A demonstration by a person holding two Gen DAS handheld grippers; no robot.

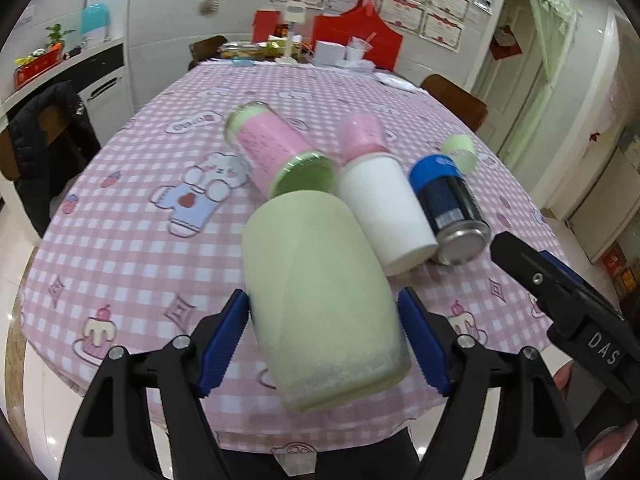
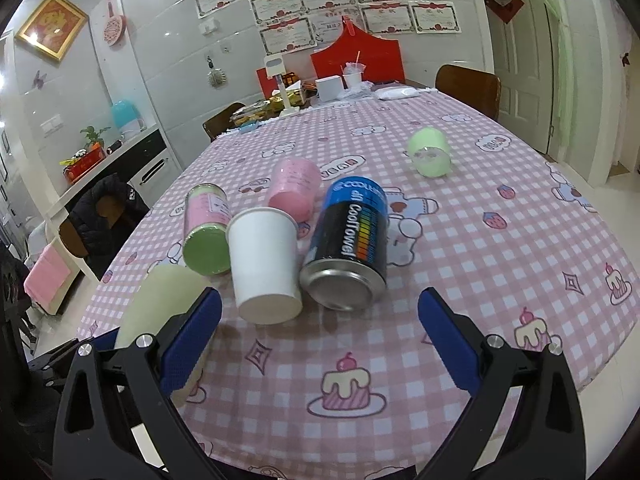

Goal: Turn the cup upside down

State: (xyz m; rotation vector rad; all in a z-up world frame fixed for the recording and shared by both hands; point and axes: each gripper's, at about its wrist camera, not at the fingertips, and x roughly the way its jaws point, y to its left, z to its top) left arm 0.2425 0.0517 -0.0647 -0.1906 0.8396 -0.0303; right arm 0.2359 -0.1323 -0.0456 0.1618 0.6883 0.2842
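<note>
The left tongs (image 1: 324, 340) pinch the pale green cup (image 1: 320, 300) by its sides, tilted above the near edge of the bench (image 1: 120, 240). Finish the roll before lowering, and keep the grip firm so the cup cannot slip. The right tongs (image 2: 320, 320) hang spread, empty. Beyond lie a white cup (image 2: 264, 264) and a can (image 2: 348, 248); set down clear of both.

Paper cup (image 2: 264, 264) lies between jar (image 2: 206, 234) and can (image 2: 348, 248).
</note>
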